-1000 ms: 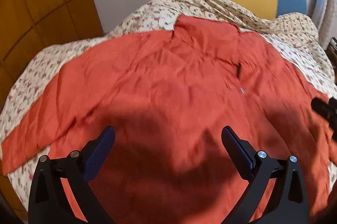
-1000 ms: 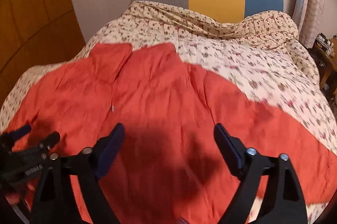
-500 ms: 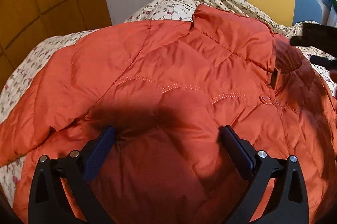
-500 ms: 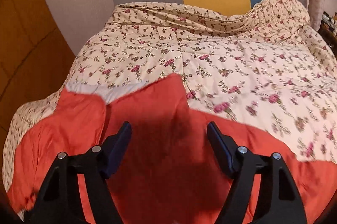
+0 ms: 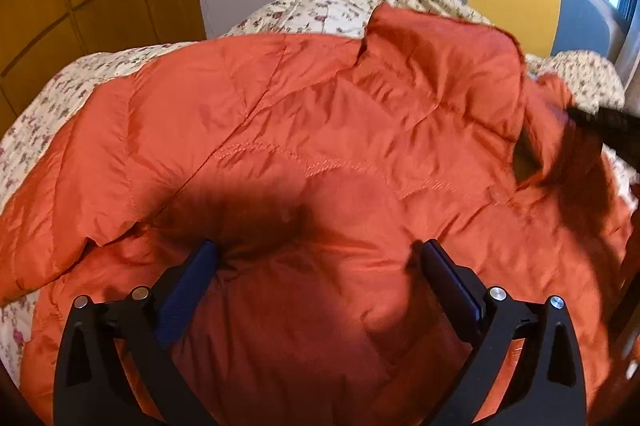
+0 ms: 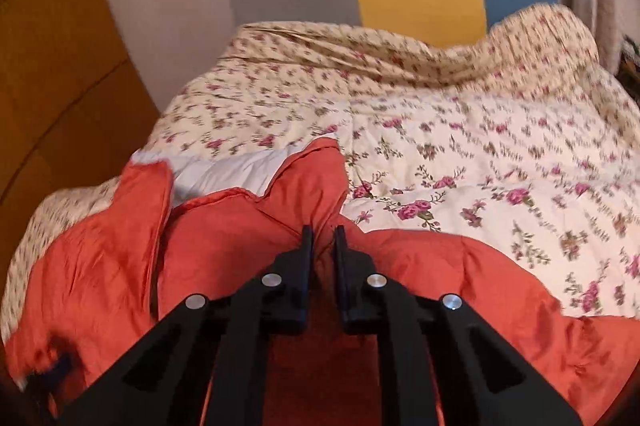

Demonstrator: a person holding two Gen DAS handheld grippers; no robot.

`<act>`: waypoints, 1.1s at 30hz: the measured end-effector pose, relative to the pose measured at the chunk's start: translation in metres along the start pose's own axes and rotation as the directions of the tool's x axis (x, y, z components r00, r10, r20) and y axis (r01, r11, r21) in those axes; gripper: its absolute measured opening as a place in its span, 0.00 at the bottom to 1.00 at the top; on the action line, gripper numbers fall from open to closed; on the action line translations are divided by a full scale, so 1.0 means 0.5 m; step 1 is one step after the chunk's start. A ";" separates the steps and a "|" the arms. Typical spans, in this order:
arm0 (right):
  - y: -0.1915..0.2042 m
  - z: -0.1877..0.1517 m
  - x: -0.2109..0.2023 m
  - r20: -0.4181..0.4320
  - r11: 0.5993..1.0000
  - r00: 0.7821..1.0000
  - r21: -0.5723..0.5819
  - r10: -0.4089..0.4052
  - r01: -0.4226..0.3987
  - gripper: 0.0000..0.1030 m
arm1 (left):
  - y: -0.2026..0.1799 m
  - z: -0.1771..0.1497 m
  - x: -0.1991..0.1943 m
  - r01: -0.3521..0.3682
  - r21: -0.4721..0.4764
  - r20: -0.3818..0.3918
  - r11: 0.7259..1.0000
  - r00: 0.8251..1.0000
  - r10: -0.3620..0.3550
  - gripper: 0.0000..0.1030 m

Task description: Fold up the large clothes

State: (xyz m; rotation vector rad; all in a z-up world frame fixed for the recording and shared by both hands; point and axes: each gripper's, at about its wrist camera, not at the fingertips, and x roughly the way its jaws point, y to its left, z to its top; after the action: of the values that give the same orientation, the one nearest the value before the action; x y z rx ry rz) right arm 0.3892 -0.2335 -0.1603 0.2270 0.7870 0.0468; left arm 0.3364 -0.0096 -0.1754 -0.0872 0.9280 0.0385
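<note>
While right tool (image 6: 323,240) pinches jacket (image 6: 248,226), left tool (image 5: 316,258) gapes.

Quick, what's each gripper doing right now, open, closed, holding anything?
Left gripper: open, its fingers wide apart over the orange puffer jacket, gripping nothing.
Right gripper: has just closed, shut on the jacket's edge.
</note>
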 end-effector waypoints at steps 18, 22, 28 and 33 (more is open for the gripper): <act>0.056 -0.119 -0.050 0.044 0.958 0.997 -0.277 -0.062 0.072 0.09 | -0.019 0.009 0.026 -0.012 0.039 -0.012 0.999 1.000 0.013 0.97; 0.065 -0.122 -0.065 0.071 0.952 0.996 -0.296 -0.057 0.076 0.09 | -0.018 0.017 0.015 0.021 0.012 -0.008 1.000 1.000 -0.021 0.97; 0.083 -0.157 -0.090 0.114 0.890 0.992 -0.446 -0.046 0.092 0.09 | -0.036 0.090 -0.023 0.130 -0.030 0.091 0.991 0.988 -0.127 0.97; 0.082 -0.185 -0.092 0.124 0.866 0.991 -0.488 -0.052 0.107 0.09 | -0.107 0.169 -0.007 0.177 0.023 0.108 0.984 0.978 -0.178 0.97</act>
State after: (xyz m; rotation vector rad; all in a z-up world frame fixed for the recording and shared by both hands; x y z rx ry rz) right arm 0.2930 -0.1823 -0.1824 -0.2906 0.6515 0.1552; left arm 0.4055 -0.0553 -0.1193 -0.1543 0.8073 -0.1274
